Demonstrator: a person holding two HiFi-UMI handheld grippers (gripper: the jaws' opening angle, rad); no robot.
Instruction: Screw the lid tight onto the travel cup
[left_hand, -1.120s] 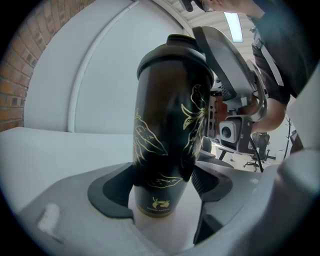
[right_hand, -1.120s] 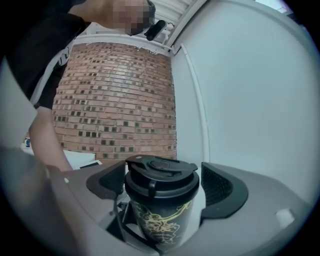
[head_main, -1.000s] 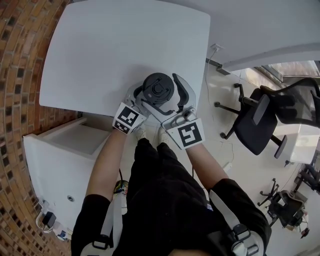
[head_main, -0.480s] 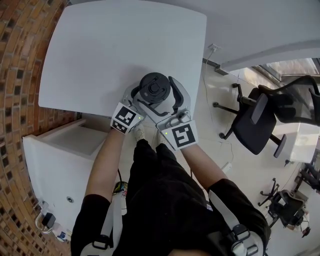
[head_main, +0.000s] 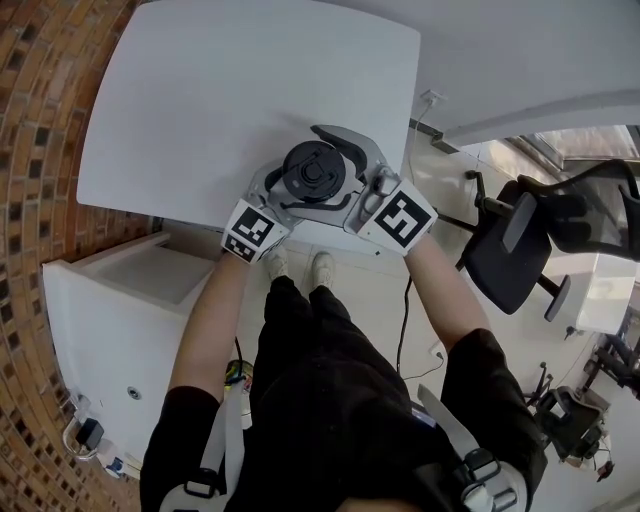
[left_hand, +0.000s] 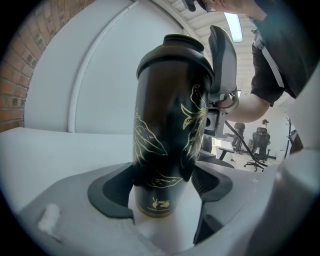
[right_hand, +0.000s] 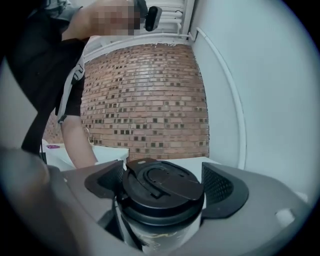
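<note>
Right gripper view: lid (right_hand: 162, 187) caps travel cup (right_hand: 165, 239); contents hidden.

Cup (left_hand: 167, 140) on counter (head_main: 200, 100) near front edge, between left claw (left_hand: 166, 182) jaws, low on body. Lid (right_hand: 161, 187) on cup, between right claw (right_hand: 162, 181) jaws, just opened wider. Right claw above left claw. Chair (head_main: 510, 265) on floor right of right claw, well apart.

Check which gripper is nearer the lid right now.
Right. The right gripper sets its fingers either side of the lid; they have just been opening, one clear of it. The left gripper clamps the travel cup lower down, below the lid.
</note>
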